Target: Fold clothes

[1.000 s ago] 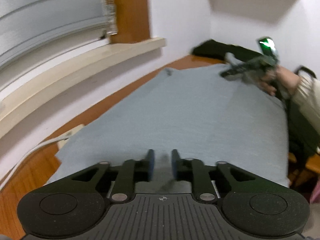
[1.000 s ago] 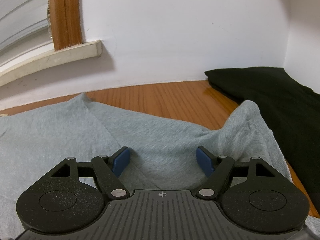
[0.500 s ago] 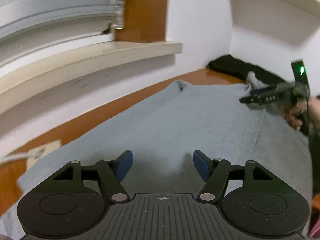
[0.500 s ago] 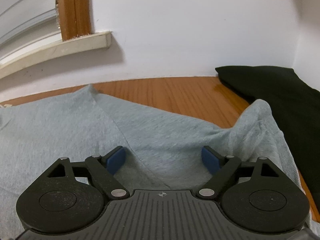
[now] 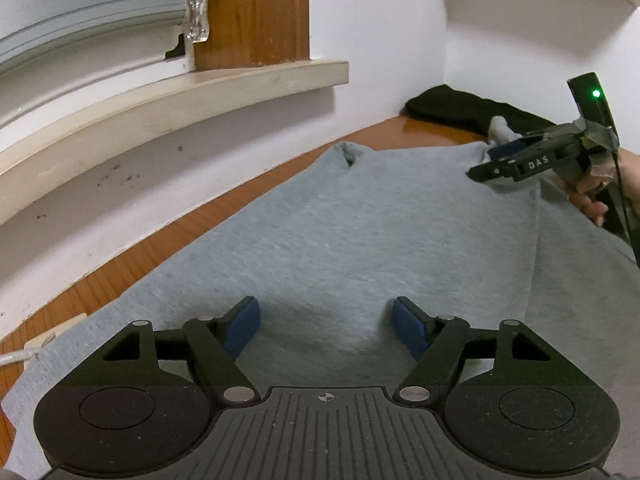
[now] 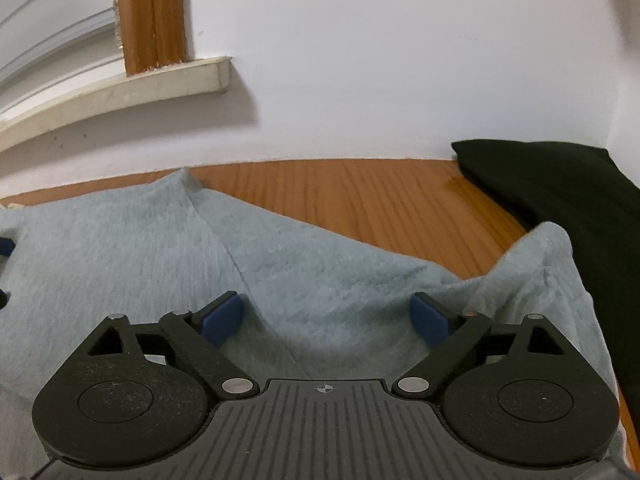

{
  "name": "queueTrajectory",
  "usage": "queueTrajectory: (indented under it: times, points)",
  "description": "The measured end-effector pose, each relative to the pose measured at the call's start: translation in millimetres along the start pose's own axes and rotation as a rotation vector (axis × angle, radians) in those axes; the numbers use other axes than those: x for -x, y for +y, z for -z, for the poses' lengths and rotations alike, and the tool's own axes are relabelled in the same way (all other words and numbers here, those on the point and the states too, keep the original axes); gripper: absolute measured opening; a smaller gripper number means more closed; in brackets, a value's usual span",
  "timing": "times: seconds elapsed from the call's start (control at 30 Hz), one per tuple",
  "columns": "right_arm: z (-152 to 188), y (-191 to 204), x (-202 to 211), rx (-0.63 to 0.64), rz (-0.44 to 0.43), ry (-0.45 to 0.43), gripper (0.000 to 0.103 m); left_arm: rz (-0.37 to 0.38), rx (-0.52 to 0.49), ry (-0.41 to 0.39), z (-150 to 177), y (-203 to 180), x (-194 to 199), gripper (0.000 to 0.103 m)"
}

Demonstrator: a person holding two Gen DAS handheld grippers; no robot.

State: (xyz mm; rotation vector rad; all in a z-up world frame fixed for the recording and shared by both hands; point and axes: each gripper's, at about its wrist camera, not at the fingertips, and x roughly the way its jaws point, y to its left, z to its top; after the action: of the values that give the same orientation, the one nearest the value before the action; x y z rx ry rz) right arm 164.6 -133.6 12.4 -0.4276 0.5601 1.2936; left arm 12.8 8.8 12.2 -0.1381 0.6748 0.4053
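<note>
Left gripper (image 5: pixel 326 326), right gripper (image 6: pixel 328 318), jaws spread, over grey garment (image 5: pixel 380 240)

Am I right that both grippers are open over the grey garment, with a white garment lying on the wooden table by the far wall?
Not quite. The left gripper and right gripper are open over the grey garment, but the garment by the far wall is black, not white. It lies on the wooden table. The right wrist view shows this best.

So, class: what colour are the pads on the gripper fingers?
Blue pads on black fingers, clearest in the right wrist view.
</note>
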Motion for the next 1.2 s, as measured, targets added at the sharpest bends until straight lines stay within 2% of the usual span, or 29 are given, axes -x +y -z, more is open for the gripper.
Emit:
queueTrajectory:
  times: [0.13, 0.47, 0.57, 0.63, 0.7, 0.77, 0.83, 0.9, 0.97, 1.07, 1.17, 1.2]
  points:
    - [-6, 0, -8, 0.007, -0.008, 0.000, 0.092, 0.003, -0.003, 0.000, -1, 15, 0, 0.077]
    - [-35, -4, -44, 0.018, -0.064, 0.009, 0.097, -0.051, 0.023, -0.004, -11, 50, -10, 0.077]
    - [-31, -12, -29, -0.006, -0.080, -0.026, 0.097, -0.067, 0.019, -0.006, -12, 49, -10, 0.077]
    - [-28, -17, -19, -0.021, -0.091, -0.049, 0.089, -0.076, 0.022, -0.008, -11, 48, -9, 0.077]
    - [-24, -25, -5, -0.044, -0.105, -0.080, 0.089, -0.097, 0.026, -0.011, -11, 47, -7, 0.077]
    - [-13, -44, 24, -0.056, -0.064, -0.124, 0.089, -0.134, 0.031, -0.011, -10, 44, -3, 0.077]
    - [-1, -64, 43, -0.035, 0.028, -0.119, 0.089, -0.152, 0.032, -0.018, -9, 37, 4, 0.077]
    - [10, -81, 48, -0.023, 0.105, -0.084, 0.089, -0.120, 0.025, -0.036, -8, 24, 13, 0.077]
    - [19, -95, 48, -0.029, 0.144, -0.050, 0.089, -0.084, 0.015, -0.041, -5, 10, 18, 0.077]
    - [24, -105, 39, -0.041, 0.139, -0.003, 0.089, -0.028, -0.001, -0.038, -1, -12, 22, 0.077]
    - [18, -113, 32, -0.073, 0.119, -0.002, 0.088, 0.004, -0.026, -0.029, 6, -31, 22, 0.077]
    - [17, -115, 29, -0.084, 0.104, 0.001, 0.080, -0.002, -0.043, -0.015, 8, -35, 19, 0.077]
